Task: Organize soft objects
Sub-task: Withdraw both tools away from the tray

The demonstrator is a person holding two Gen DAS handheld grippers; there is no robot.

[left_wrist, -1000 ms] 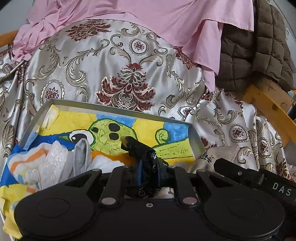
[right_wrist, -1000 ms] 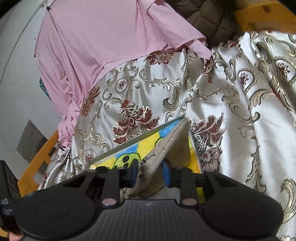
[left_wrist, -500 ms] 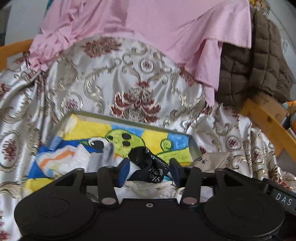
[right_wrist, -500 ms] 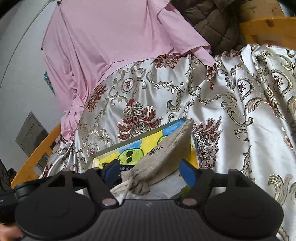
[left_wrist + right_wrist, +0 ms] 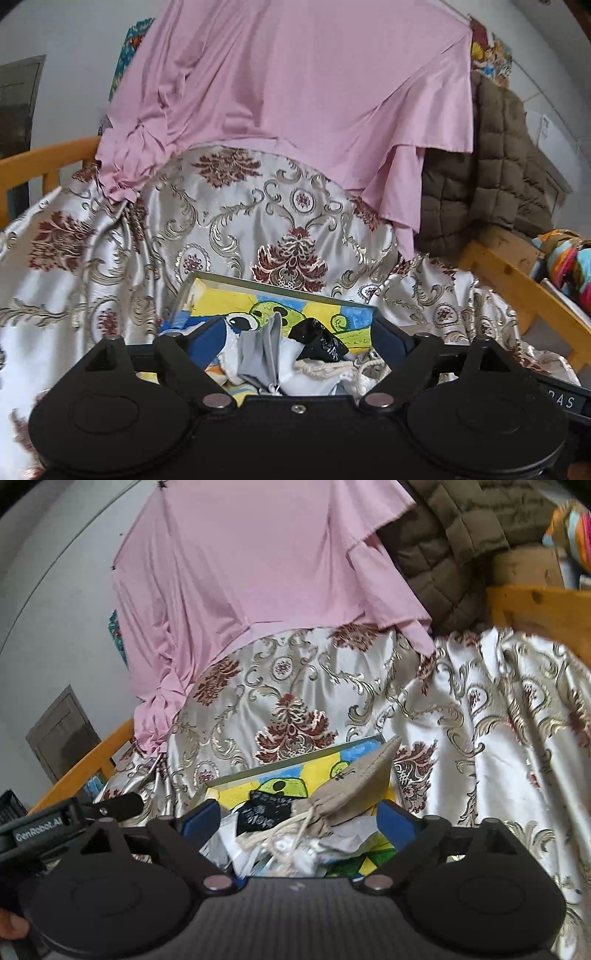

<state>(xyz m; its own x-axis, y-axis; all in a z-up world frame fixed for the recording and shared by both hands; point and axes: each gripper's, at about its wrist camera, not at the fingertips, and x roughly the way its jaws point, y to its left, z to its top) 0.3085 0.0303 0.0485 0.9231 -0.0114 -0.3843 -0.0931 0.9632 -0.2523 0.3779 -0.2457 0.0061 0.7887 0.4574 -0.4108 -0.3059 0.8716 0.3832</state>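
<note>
A metal tray [image 5: 280, 286] with a cartoon-painted bottom lies on the ornate satin cover. It holds a pile of soft things. In the left wrist view these are a black printed pouch [image 5: 321, 341] and a grey cloth [image 5: 264, 354]. My left gripper [image 5: 301, 341] hangs back from and above the pile, jaws opening, pads touching nothing. In the right wrist view a beige drawstring pouch [image 5: 354, 786] lies over the tray's right rim [image 5: 288, 762], beside the black pouch [image 5: 266, 812]. My right gripper [image 5: 298, 819] is likewise opening and holds nothing.
A pink cloth [image 5: 295, 92] drapes over the back, with a brown quilted jacket [image 5: 498, 166] to its right. An orange wooden frame [image 5: 517, 284] runs along both sides. A bright striped item [image 5: 569, 266] lies at far right. The satin cover [image 5: 498, 720] spreads to the right.
The left gripper let go of the black pouch and the right let go of the beige pouch. Both pulled back and upward from the tray with jaws spreading wide.
</note>
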